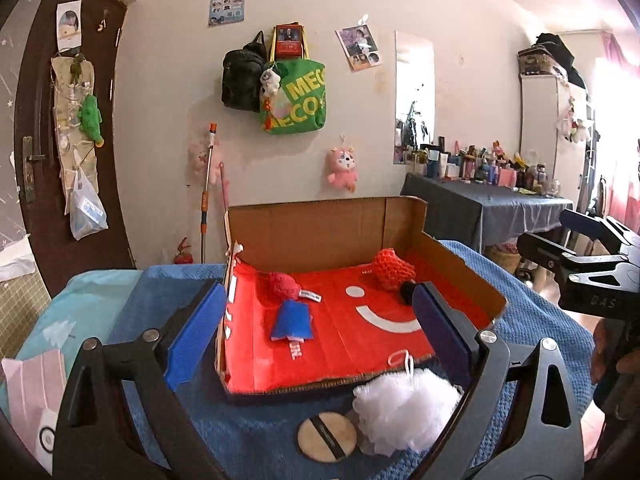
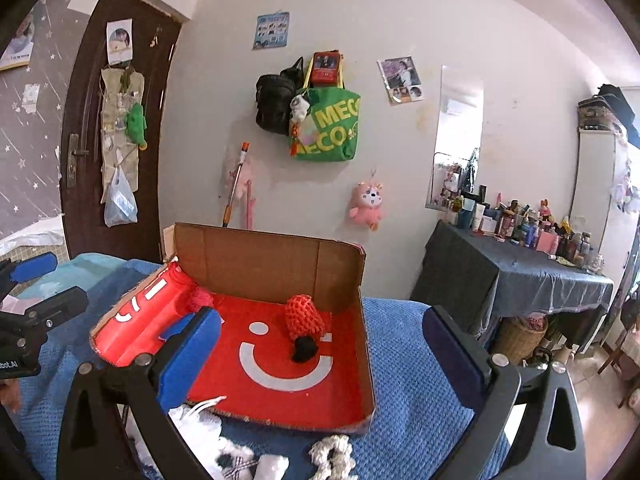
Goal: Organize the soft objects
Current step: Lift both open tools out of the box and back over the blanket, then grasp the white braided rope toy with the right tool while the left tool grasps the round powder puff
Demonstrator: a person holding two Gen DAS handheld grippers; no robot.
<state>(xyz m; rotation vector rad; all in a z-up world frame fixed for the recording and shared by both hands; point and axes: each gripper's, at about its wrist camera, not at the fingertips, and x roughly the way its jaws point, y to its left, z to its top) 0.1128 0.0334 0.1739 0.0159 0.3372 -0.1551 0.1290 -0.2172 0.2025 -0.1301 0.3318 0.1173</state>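
Left wrist view puts your left gripper (image 1: 316,328) in front of the cardboard box (image 1: 320,224), its blue-padded fingers (image 1: 196,336) spread wide with nothing pinched between them. That box, lined in red with a white smile mark, sits on a blue textured cloth (image 1: 532,312) over the table, and you can use it as your landmark. Inside the box, near its left wall, lies a red knitted piece (image 1: 282,286) touching a blue sponge-like pad (image 1: 291,322). Toward the back right corner of the box rests a red mesh scrubber (image 1: 392,268) with a black end. Just outside the open front edge of the box, on the cloth, sits a white bath pouf (image 1: 404,412) with a string loop, and just beside it a round tan powder puff (image 1: 327,436) with a dark strap.

Right wrist view shows your right gripper (image 2: 320,356) also facing the box (image 2: 264,264), fingers (image 2: 188,360) spread apart and holding nothing. The mesh scrubber (image 2: 304,316) lies on the box floor above the smile mark. In front of the box, a cream crocheted scrunchie (image 2: 330,456) lies on the cloth (image 2: 416,392), with white soft items (image 2: 200,428) beside it behind the left finger. Your left gripper (image 2: 36,312) shows left of the box.
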